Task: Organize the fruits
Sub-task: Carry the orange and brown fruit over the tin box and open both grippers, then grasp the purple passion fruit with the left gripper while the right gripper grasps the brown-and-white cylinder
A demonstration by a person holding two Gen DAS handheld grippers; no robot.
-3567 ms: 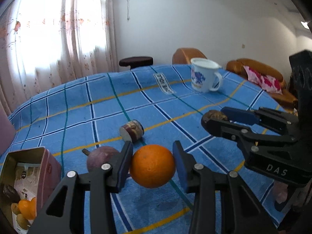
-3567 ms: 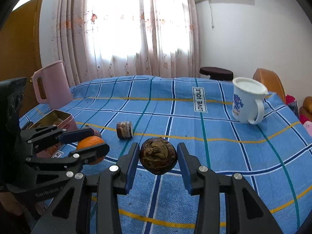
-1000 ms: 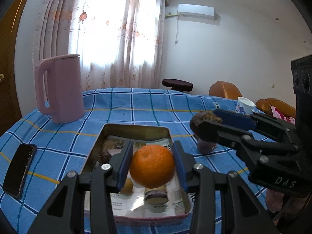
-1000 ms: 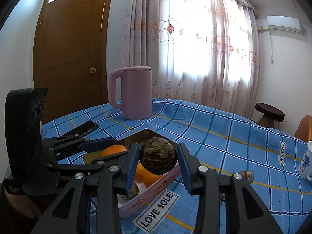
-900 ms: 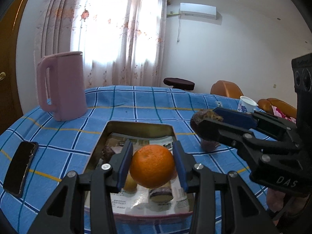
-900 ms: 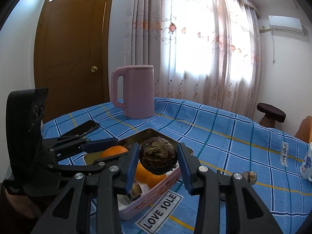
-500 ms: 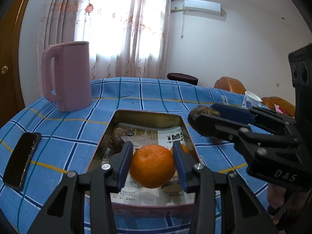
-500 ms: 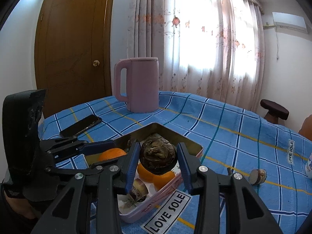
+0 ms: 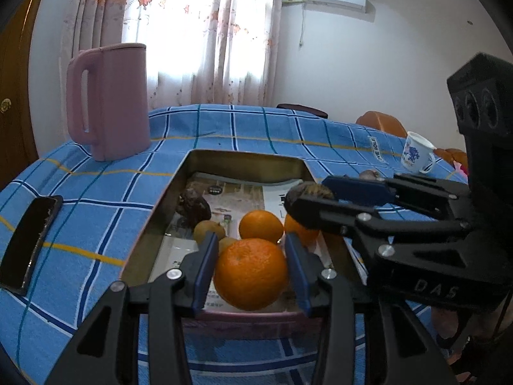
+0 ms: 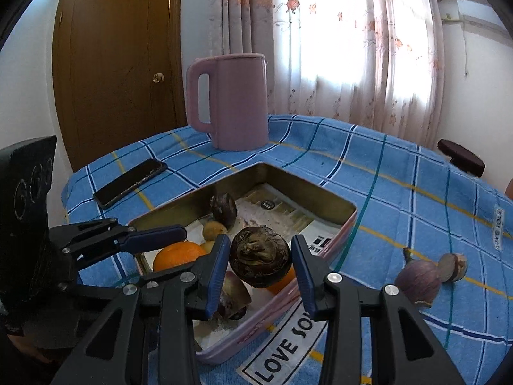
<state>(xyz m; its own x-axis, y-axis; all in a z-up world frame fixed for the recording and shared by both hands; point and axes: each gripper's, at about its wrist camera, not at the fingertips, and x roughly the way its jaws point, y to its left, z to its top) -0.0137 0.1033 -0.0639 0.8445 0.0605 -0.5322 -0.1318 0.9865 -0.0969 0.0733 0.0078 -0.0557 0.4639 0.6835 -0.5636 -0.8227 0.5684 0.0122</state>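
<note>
My left gripper (image 9: pixel 250 272) is shut on an orange (image 9: pixel 250 272) and holds it over the near end of a metal tin (image 9: pixel 243 162). The tin holds several fruits: oranges (image 9: pixel 261 224), small brown fruits (image 9: pixel 208 231) and a dark wrinkled fruit (image 9: pixel 194 207). My right gripper (image 10: pixel 259 263) is shut on a dark brown wrinkled fruit (image 10: pixel 259 260) above the tin's near right side (image 10: pixel 348 213). The right gripper also shows in the left wrist view (image 9: pixel 307 203), the left one in the right wrist view (image 10: pixel 173 243). A purple fig (image 10: pixel 416 284) and a cut fruit piece (image 10: pixel 452 268) lie on the cloth to the right.
A pink kettle (image 9: pixel 109 102) stands behind the tin. A black phone (image 9: pixel 30 240) lies on the blue checked cloth to the left. A white mug (image 9: pixel 416 155) stands at the far right. A dark stool (image 10: pixel 460 162) is beyond the table edge.
Both grippers have carried their fruits from the open cloth to the tin and have come closer and lower over it. Both stay shut on their fruits.
</note>
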